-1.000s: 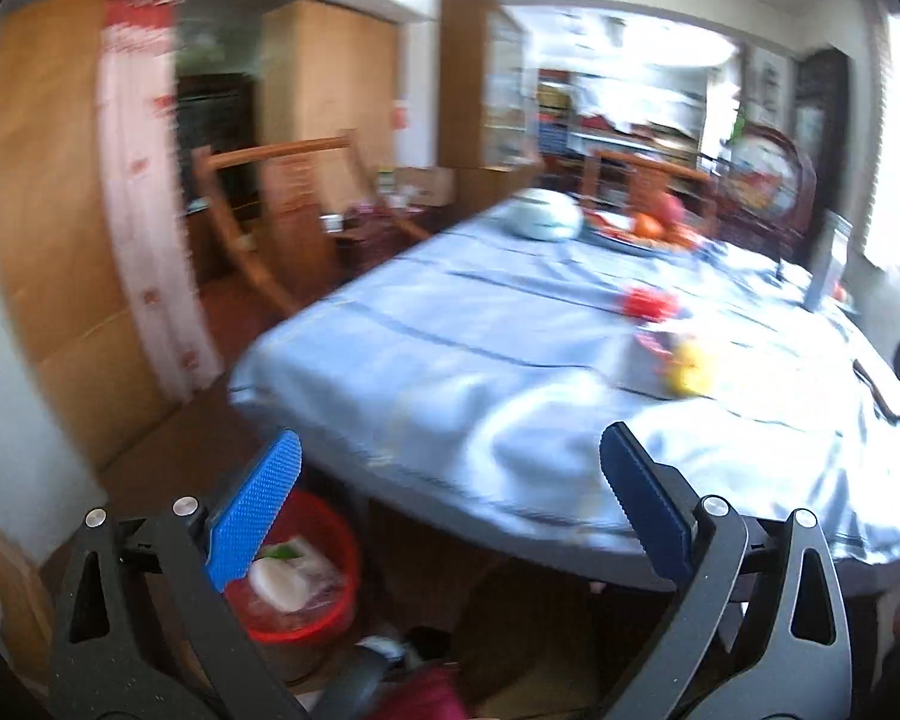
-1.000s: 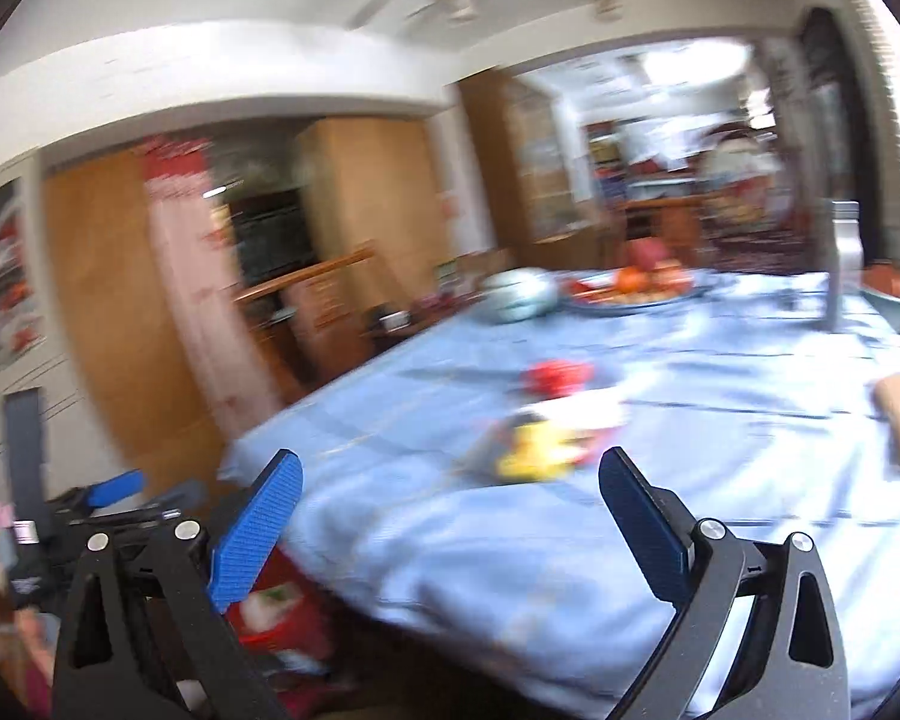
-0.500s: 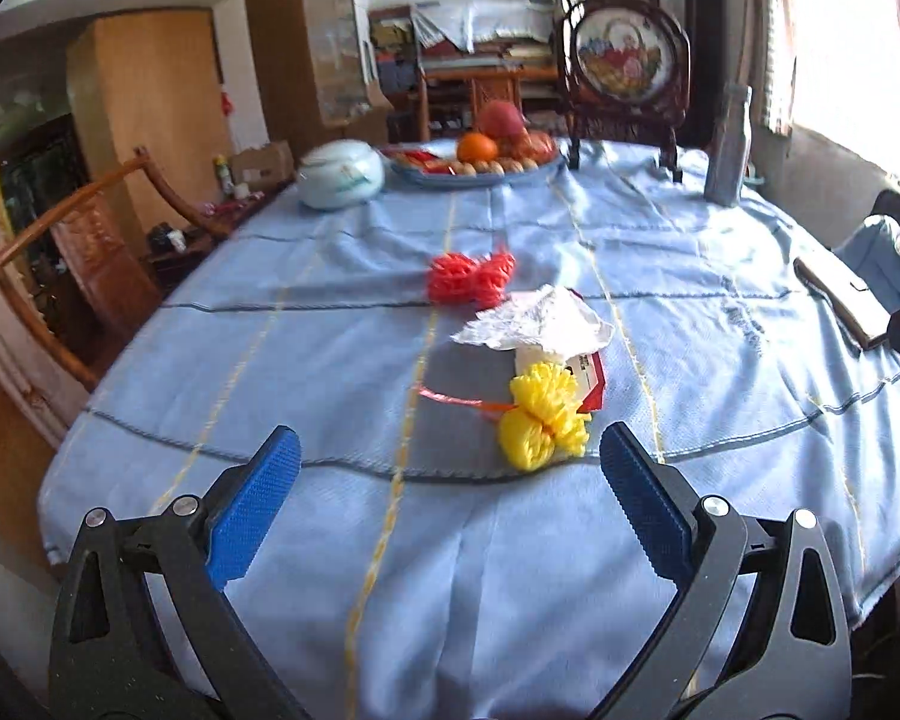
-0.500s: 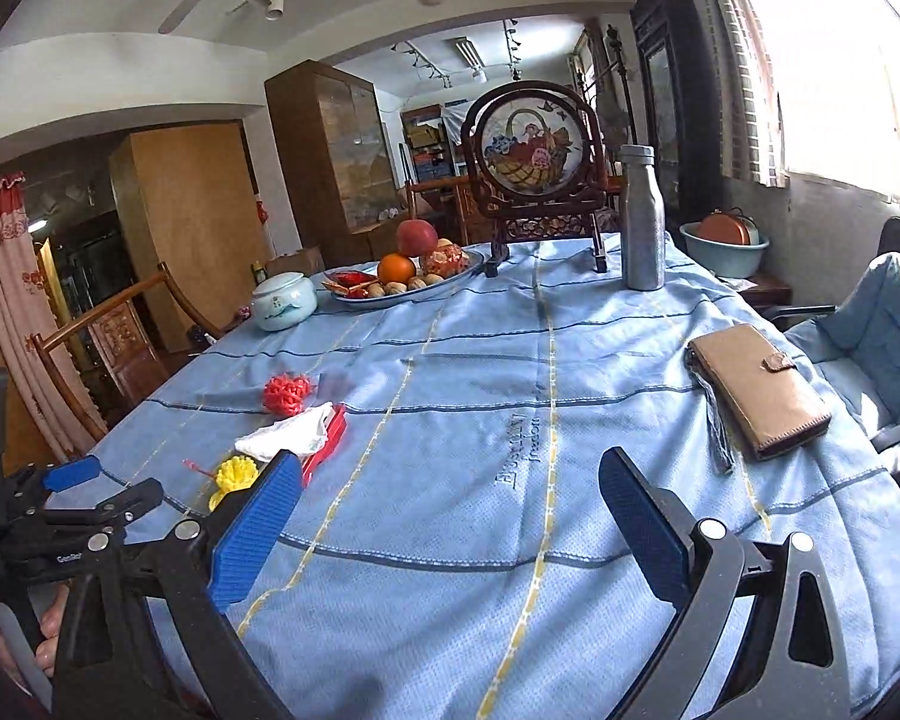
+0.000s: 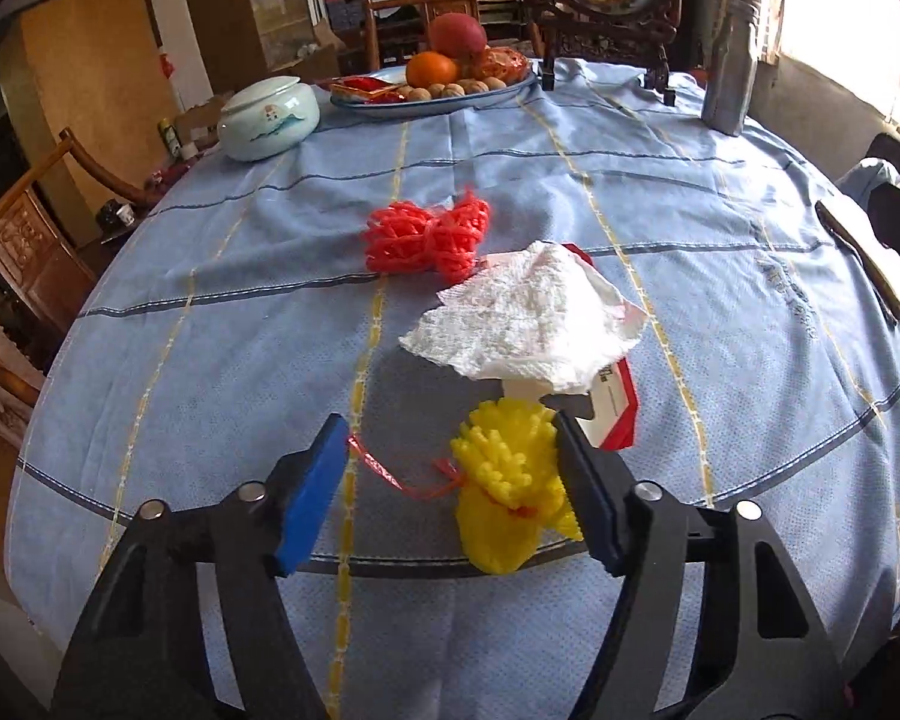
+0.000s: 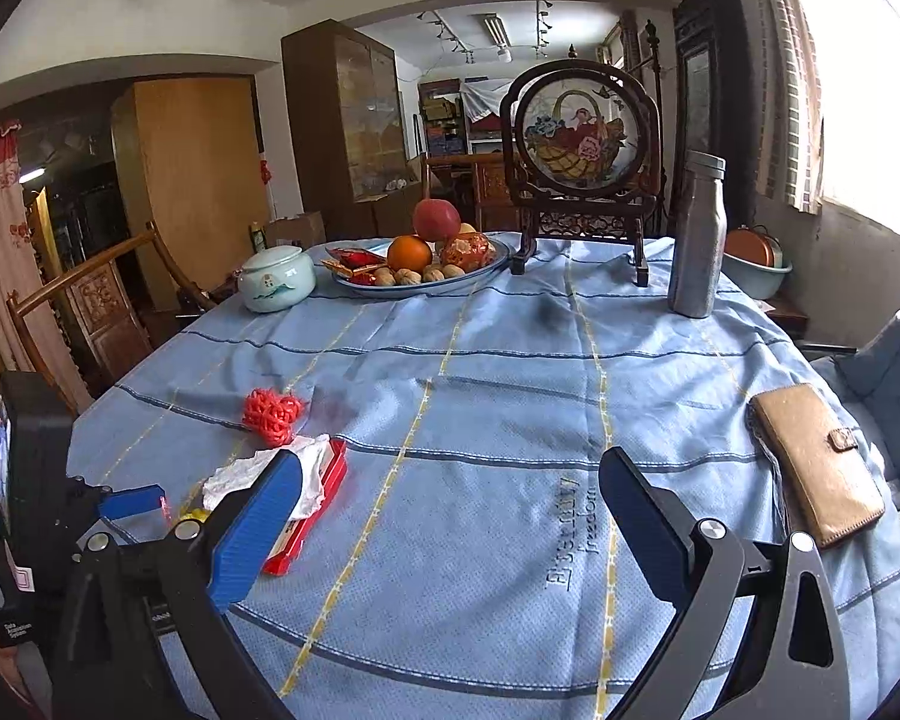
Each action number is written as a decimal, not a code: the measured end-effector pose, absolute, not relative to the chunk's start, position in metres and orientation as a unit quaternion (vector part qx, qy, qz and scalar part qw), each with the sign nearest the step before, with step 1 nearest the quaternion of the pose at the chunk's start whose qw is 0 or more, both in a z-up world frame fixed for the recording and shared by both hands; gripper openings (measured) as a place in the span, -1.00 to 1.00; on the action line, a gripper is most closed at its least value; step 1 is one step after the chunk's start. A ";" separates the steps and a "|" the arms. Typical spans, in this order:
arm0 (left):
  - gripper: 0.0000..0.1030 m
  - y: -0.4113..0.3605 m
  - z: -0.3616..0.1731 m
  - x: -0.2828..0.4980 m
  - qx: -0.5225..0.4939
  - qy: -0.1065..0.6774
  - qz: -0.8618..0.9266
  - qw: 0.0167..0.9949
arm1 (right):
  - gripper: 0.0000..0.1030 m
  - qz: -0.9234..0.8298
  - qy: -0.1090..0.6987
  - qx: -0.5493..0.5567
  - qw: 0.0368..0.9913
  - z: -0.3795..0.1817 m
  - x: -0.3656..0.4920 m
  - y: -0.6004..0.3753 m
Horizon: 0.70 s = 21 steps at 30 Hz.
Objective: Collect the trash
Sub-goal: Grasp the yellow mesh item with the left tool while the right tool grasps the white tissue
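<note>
A yellow foam net (image 5: 510, 498) lies near the front of the blue tablecloth (image 5: 210, 360), with a thin red string (image 5: 384, 471) trailing left of it. My left gripper (image 5: 450, 498) is around the net and its jaws are closing; the right pad touches the net and the left pad stands apart from it. Behind lie a crumpled white tissue (image 5: 528, 318) on a red-and-white packet (image 5: 615, 408), and a red foam net (image 5: 426, 237). My right gripper (image 6: 450, 516) hangs open over bare cloth with nothing between its fingers. In its view the left gripper (image 6: 132, 501), tissue (image 6: 252, 474) and red net (image 6: 272, 414) sit at the left.
At the far end stand a fruit plate (image 6: 486, 267), a pale lidded jar (image 6: 276, 279), a framed basket picture (image 6: 579, 138) and a grey metal bottle (image 6: 696, 240). A brown wallet (image 6: 816, 462) lies at the right edge. A wooden chair (image 6: 90, 300) stands left of the table.
My left gripper swung from the table's side, where a red bin stood below, to over the table and down onto the yellow net, its jaws narrowing. The right gripper's view turned right across the table.
</note>
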<state>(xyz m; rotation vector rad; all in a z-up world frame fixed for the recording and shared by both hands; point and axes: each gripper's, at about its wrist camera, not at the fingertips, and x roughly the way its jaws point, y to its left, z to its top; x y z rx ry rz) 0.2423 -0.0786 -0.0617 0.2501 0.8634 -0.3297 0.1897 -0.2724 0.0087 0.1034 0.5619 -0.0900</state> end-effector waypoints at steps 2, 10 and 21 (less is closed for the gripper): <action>0.11 -0.065 -0.058 0.248 0.118 0.410 -0.139 0.894 | 0.89 -0.040 0.279 0.046 0.958 0.008 0.198 -0.267; 0.12 -0.033 -0.070 0.265 0.113 0.419 -0.076 0.898 | 0.89 -0.027 0.295 0.024 0.955 0.002 0.228 -0.238; 0.27 0.023 -0.073 0.268 -0.017 0.437 -0.058 0.897 | 0.89 0.016 0.330 0.001 0.944 -0.017 0.266 -0.184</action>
